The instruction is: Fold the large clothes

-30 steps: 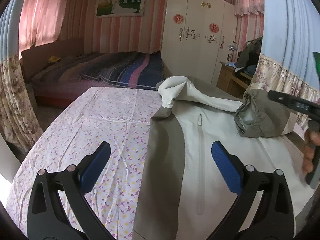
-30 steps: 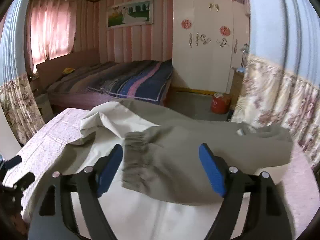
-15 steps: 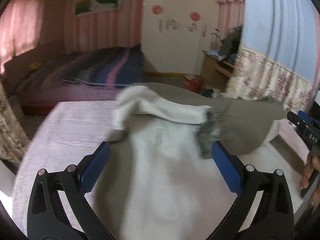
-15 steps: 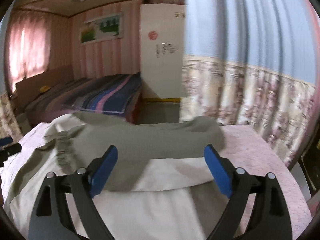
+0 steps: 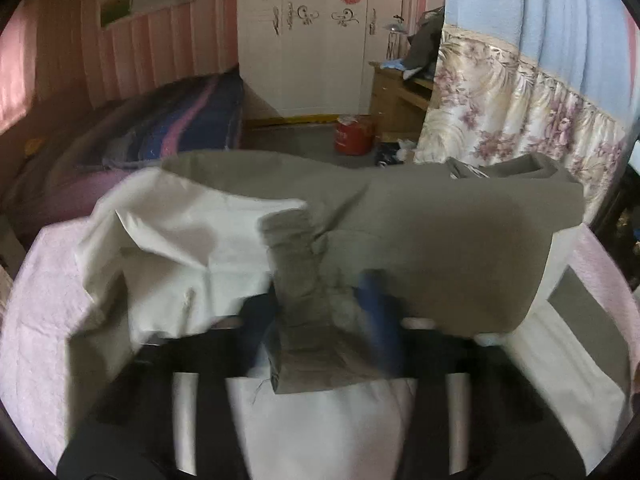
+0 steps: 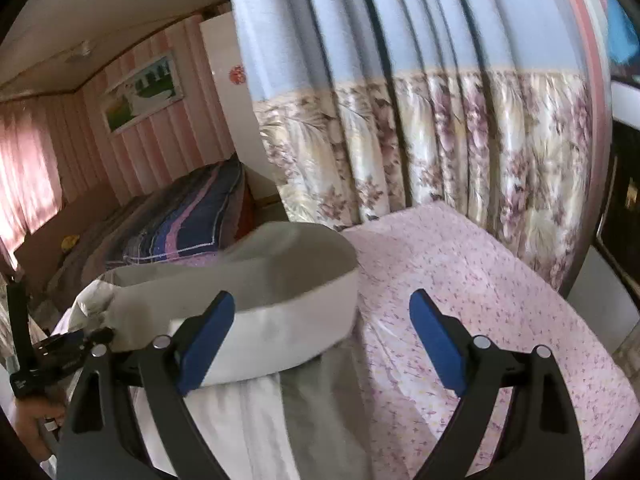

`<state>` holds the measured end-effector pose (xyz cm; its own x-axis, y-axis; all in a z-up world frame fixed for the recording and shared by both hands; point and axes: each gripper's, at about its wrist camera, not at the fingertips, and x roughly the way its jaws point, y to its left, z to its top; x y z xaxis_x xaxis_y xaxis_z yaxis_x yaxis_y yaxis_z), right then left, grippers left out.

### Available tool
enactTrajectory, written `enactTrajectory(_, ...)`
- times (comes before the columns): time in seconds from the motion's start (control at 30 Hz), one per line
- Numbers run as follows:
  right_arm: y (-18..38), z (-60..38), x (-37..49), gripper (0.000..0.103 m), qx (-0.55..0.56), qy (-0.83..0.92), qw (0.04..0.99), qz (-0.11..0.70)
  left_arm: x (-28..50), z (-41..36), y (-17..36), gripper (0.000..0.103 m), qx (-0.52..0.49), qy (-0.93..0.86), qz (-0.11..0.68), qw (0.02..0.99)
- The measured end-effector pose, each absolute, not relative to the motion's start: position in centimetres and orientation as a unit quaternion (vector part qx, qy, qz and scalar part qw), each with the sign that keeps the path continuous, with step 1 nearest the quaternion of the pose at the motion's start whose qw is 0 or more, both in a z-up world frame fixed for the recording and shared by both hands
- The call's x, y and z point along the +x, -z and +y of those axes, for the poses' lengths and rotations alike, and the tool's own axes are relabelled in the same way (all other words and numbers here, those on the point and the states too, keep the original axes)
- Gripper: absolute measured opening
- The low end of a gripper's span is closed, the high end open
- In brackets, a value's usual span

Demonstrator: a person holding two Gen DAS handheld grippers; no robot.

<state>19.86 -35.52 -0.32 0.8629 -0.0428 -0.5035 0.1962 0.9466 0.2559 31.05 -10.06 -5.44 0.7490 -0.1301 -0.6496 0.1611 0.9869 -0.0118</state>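
Note:
A large cream and grey-green jacket (image 5: pixel 360 420) lies on the floral sheet (image 6: pixel 480 280). One grey sleeve (image 5: pixel 440 248) is folded across its body. In the left wrist view my left gripper (image 5: pixel 320 332) is blurred and has closed in around the sleeve's ribbed cuff (image 5: pixel 300 280), which stands between the blue pads. In the right wrist view my right gripper (image 6: pixel 322 344) is open and empty, above the jacket's right edge, with the folded sleeve (image 6: pixel 272 300) by its left pad. The left gripper's body (image 6: pixel 52 356) shows at far left there.
The table's sheet extends right of the jacket toward a floral curtain (image 6: pixel 440 140). A bed with a striped blanket (image 5: pixel 180 128), a white wardrobe (image 5: pixel 312 40) and a red container (image 5: pixel 354 136) on the floor stand beyond the table.
The left gripper moved forward to the sleeve cuff and narrowed around it. The right gripper swung right, away from the sleeve, and now faces the curtain, still open.

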Motion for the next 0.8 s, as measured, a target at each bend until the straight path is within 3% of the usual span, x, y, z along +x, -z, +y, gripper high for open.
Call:
enactTrajectory(0.07, 0.5, -36.0, 19.9, 0.089, 0.15, 0.068, 0.952, 0.257, 30.9, -9.7, 3.6, 0.008, 0.042, 0.059, 0.309, 0.948)
enactTrajectory(0.2, 0.7, -36.1, 20.0, 0.089, 0.149, 0.072, 0.952, 0.258, 31.0, -6.5, -1.0, 0.008, 0.056, 0.003, 0.243, 0.968)
enactTrajectory(0.33, 1.0, -35.0, 20.3, 0.089, 0.124, 0.07, 0.953, 0.266, 32.5, -2.2, -4.2, 0.008, 0.058, -0.038, 0.23, 0.971)
enactTrajectory(0.5, 0.5, -33.7, 20.3, 0.089, 0.099, 0.066, 0.955, 0.271, 34.6, 2.6, -1.0, 0.014, 0.066, -0.088, 0.283, 0.953)
enactTrajectory(0.6, -1.2, -33.3, 19.9, 0.089, 0.109, 0.049, 0.959, 0.255, 34.9, 5.4, 2.1, 0.033, 0.01, -0.077, 0.334, 0.939)
enactTrajectory(0.63, -2.0, -33.1, 20.0, 0.089, 0.115, 0.031, 0.96, 0.252, 34.6, 6.1, 2.2, 0.048, -0.007, -0.072, 0.338, 0.938)
enactTrajectory(0.67, -2.7, -32.7, 20.2, 0.09, 0.115, 0.021, 0.961, 0.252, 34.3, 6.5, 2.0, 0.062, -0.014, -0.069, 0.334, 0.94)
enactTrajectory(0.73, -4.9, -31.1, 21.5, 0.094, 0.092, 0.004, 0.964, 0.25, 33.4, 7.2, -0.1, 0.082, -0.03, -0.063, 0.308, 0.949)
enactTrajectory(0.77, -5.8, -30.2, 22.4, 0.096, 0.078, -0.001, 0.966, 0.248, 33.1, 7.0, -1.7, 0.091, -0.043, -0.053, 0.296, 0.953)
enactTrajectory(0.8, -6.8, -29.1, 23.9, 0.097, 0.065, -0.016, 0.967, 0.246, 33.1, 6.4, -2.7, 0.093, -0.049, -0.038, 0.29, 0.955)
